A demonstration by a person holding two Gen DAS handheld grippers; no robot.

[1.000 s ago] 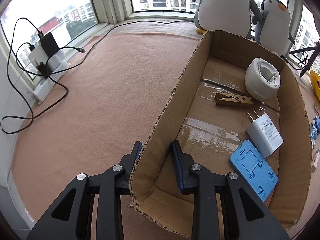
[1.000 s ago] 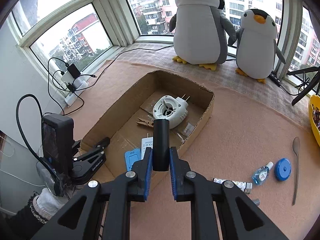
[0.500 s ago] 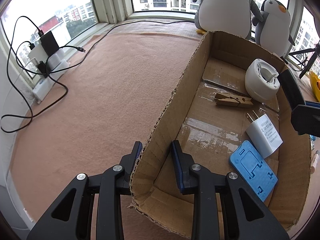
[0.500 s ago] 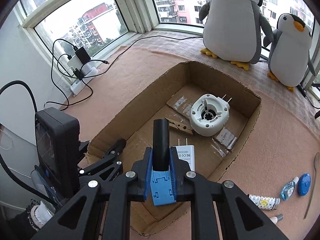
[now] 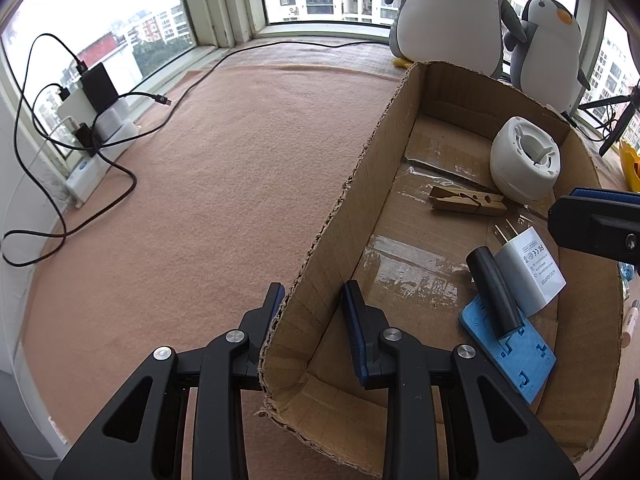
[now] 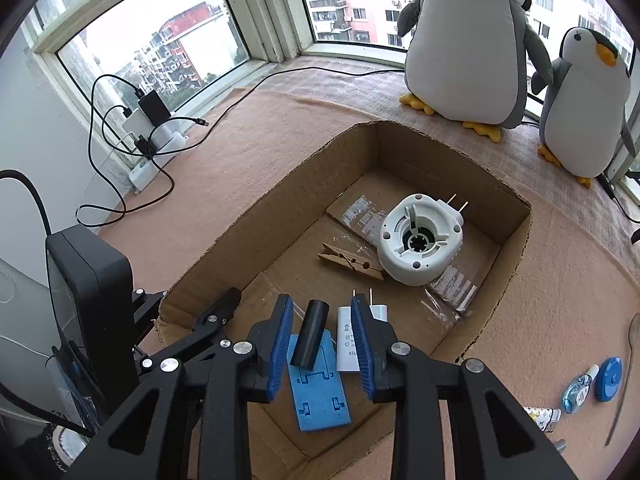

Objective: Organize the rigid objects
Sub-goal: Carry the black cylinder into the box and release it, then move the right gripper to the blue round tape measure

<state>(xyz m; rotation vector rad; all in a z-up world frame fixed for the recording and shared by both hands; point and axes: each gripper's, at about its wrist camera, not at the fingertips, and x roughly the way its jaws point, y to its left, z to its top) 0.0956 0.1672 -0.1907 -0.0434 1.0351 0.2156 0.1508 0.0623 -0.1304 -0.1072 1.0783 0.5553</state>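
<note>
My left gripper (image 5: 312, 292) is shut on the near left wall of the cardboard box (image 5: 360, 184), one finger inside and one outside. My right gripper (image 6: 320, 306) hovers over the box's near end with its jaws opening. Below them a black cylinder (image 6: 310, 334) lies loose, touched by neither pad. It rests across a blue phone stand (image 6: 320, 392) beside a white charger (image 6: 346, 344). Further in lie a wooden clothespin (image 6: 350, 262) and a round white plug-in device (image 6: 420, 240). The left wrist view shows the cylinder (image 5: 494, 292) on the stand (image 5: 516, 356).
Two plush penguins (image 6: 468, 40) stand behind the box by the window. A power strip with chargers and cables (image 6: 152, 128) sits at the left wall. Right of the box on the carpet lie a small blue bottle (image 6: 578, 388), a blue round case (image 6: 608, 374), a spoon (image 6: 624, 368) and a tube (image 6: 542, 416).
My right gripper came in over the box, sank a little and opened. The black cylinder left its pads and now lies on the blue stand. The left gripper stayed put.
</note>
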